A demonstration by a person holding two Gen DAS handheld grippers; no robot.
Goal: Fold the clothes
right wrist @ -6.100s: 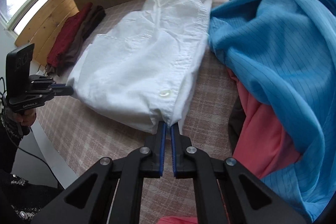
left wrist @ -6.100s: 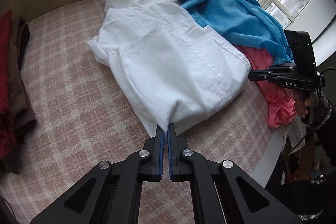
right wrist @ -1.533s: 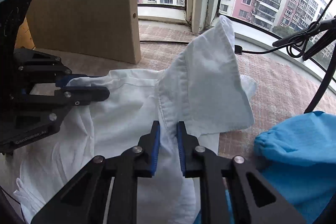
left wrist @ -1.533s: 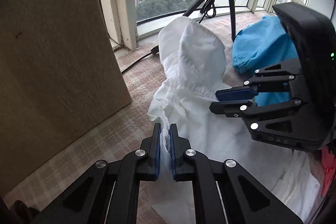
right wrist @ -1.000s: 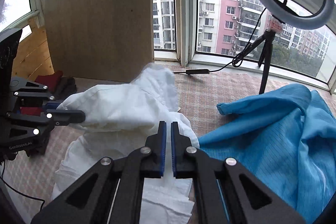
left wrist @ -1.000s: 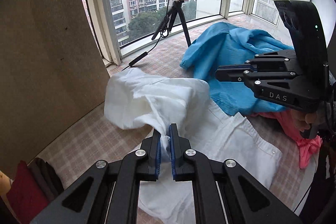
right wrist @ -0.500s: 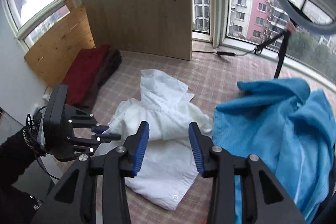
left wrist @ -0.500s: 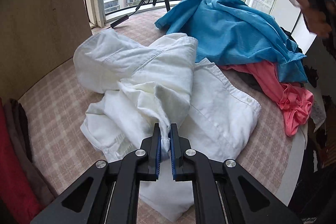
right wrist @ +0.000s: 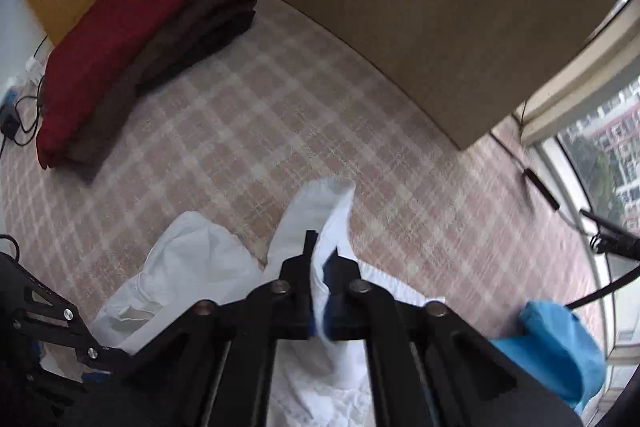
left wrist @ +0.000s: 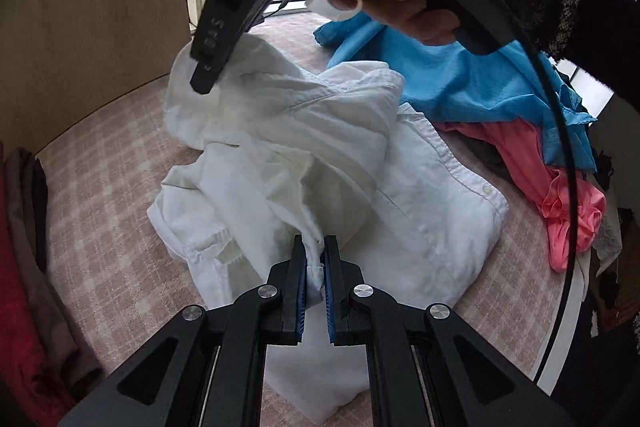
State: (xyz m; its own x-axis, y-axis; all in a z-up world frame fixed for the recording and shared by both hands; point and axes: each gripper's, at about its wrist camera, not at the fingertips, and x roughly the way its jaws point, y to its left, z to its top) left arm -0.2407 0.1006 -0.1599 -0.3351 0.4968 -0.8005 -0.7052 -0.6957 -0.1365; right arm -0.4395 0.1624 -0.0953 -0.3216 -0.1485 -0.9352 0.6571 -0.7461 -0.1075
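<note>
Soft, flat daylight comes from the windows [right wrist: 600,163] at the right edge of the right wrist view. The white shirt [left wrist: 320,155] is bright but keeps its creases. Shadows are faint. The right wrist picture is smeared by motion blur. Both views bend at the edges, with black corners.

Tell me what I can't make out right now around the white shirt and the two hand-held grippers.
- Right hand-held gripper: its tips are buried in a fold of the white shirt in the right wrist view, and that frame is motion-blurred.
- Shirt's near hem: cut off behind the left hand-held gripper in the left wrist view.
- Blue garment: its upper part is covered by the person's hand.
- Pink garment: mostly under the blue one.
</note>
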